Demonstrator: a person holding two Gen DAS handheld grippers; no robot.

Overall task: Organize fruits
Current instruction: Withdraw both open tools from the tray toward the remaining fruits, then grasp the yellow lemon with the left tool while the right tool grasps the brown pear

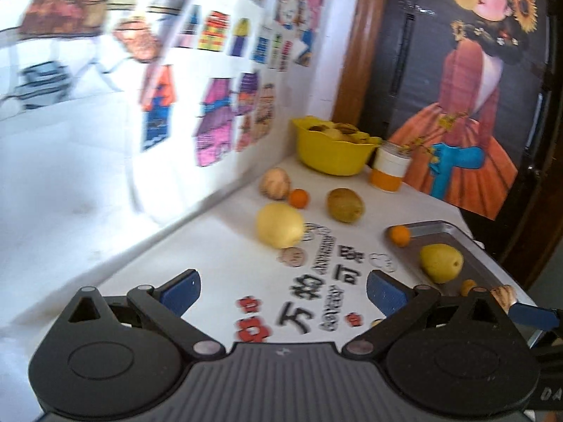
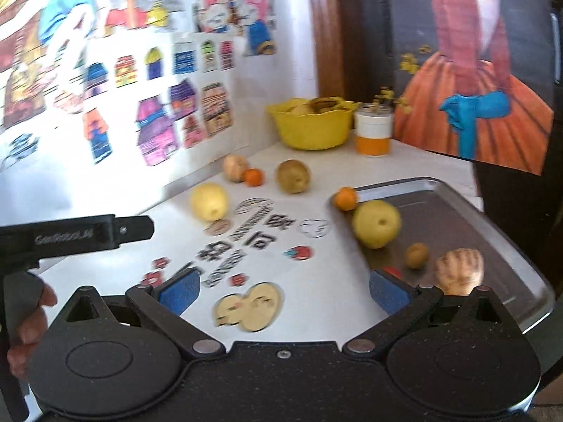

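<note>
Clearly a sorting job partway through: some fruit sits on the metal tray (image 2: 457, 211) at frame right, the rest is loose on the white table (image 2: 316, 302).

On the tray, right wrist view: a yellow pear (image 2: 376, 223) near the tray's left edge, a small brownish fruit (image 2: 416, 255) just below-right of it, and a ribbed tan fruit (image 2: 459, 270) lower right, partly behind the gripper linkage. A small orange (image 2: 345, 198) sits at the tray's upper-left corner; can't tell if it's inside the rim or just touching it.

Loose on the table, centre-left of frame: a big yellow fruit (image 2: 209, 201), a kiwi (image 2: 293, 176), a second small orange (image 2: 253, 177) touching a tan round fruit (image 2: 235, 167) by the wall. Probably these 4 go to the tray next.

Yellow bowl (image 2: 311, 130) w/ more produce sits at the back corner, an orange-and-white cup (image 2: 373, 133) beside it.

Right gripper (image 2: 285, 293) is spread wide, nothing between the blue pads; it hangs low at the tray's near-left edge. Left gripper (image 1: 283, 293) is also wide and empty, aimed toward the loose group, likely ready for the big yellow fruit. A hand (image 2: 26, 320) shows at lower left on the other tool's handle.
</note>
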